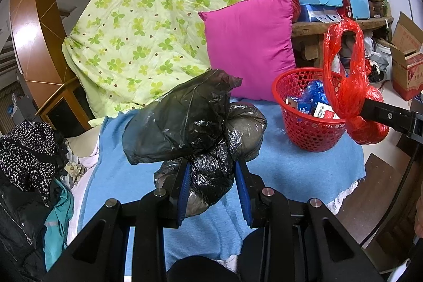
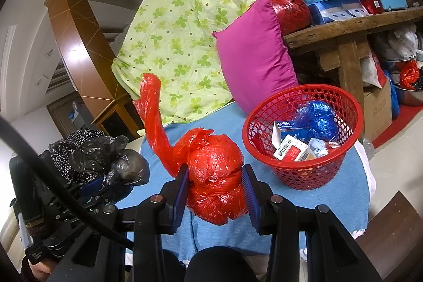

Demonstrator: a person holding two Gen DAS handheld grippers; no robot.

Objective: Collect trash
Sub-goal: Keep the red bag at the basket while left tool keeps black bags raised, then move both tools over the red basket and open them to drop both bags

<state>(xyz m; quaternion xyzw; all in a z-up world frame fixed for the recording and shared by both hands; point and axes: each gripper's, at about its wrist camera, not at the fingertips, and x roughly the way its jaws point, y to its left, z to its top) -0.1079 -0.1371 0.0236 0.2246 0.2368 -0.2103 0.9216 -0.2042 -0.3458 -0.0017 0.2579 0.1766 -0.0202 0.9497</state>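
Trash in both grippers: left gripper (image 1: 211,176) clenches a black bag (image 1: 195,123), right gripper (image 2: 216,189) grasps a red bag (image 2: 216,173), red basket (image 2: 298,176) near right.

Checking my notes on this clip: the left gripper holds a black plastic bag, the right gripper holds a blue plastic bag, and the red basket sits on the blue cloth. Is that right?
Not quite. The bag in the right gripper is red, not blue, as the right wrist view shows; the blue bag lies inside the red basket. The rest stands: the left gripper holds the black plastic bag, and the basket sits on the blue cloth.

Basket (image 2: 301,123) mouth open above; pillow (image 2: 253,54) crowds behind.
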